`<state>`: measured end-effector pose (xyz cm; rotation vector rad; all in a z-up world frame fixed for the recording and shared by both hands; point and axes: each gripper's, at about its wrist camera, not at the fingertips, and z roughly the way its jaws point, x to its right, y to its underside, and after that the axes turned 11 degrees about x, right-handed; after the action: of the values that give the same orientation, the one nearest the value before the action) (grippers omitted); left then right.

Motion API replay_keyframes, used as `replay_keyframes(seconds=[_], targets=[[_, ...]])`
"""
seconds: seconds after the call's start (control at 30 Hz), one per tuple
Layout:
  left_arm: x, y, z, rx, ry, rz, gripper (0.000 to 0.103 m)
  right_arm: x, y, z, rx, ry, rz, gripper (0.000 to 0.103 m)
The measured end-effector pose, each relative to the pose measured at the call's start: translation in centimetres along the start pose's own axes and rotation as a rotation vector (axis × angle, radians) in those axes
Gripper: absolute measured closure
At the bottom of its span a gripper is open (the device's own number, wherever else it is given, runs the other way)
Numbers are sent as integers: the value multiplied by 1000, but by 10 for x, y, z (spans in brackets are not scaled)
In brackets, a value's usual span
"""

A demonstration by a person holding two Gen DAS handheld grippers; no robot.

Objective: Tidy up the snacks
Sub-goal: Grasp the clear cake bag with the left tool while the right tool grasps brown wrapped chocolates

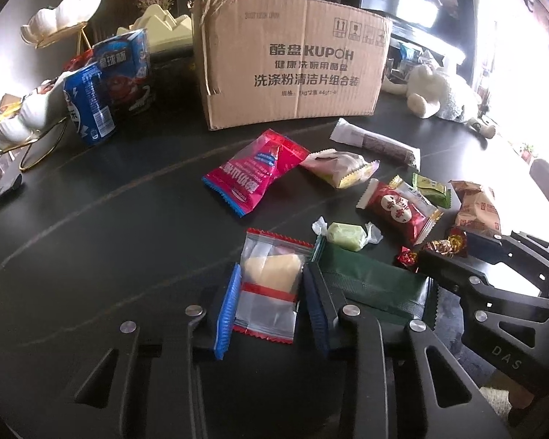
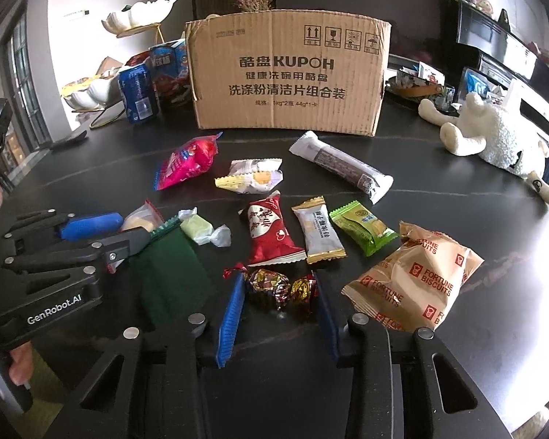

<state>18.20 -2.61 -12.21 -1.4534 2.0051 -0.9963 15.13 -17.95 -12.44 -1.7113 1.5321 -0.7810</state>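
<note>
Left gripper (image 1: 271,303) straddles a clear packet with a pale biscuit (image 1: 271,285), pads at both long edges; whether they press cannot be told. The packet's long axis runs away from the gripper, along its fingers. Right gripper (image 2: 280,311) brackets two foil candies (image 2: 280,287) lying crosswise between its fingers; contact likewise uncertain. Each item is nearest its own hand. Beyond lie other wrapped snacks, then the cardboard box (image 2: 289,73), well apart, directly ahead on the dark table (image 1: 91,219).
</note>
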Motion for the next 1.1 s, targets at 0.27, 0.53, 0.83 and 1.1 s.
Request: replay_keyframes(seconds=[0.27,0.53,0.83,1.1], targets=[[-1,-3,-12,32,-28,15,80,-4,-2,-3,4,-13,-3,69],[-4,0,-8,23,-42,22,57,-4,-2,-3,-5,-9,3,69],[-6,-1,-2,20,-41,33,45,-6,-2,-1,-2,-9,-5,69],[-7,1,7,-18,-17,12,64,-8,-2,0,0,-14,-11,69]])
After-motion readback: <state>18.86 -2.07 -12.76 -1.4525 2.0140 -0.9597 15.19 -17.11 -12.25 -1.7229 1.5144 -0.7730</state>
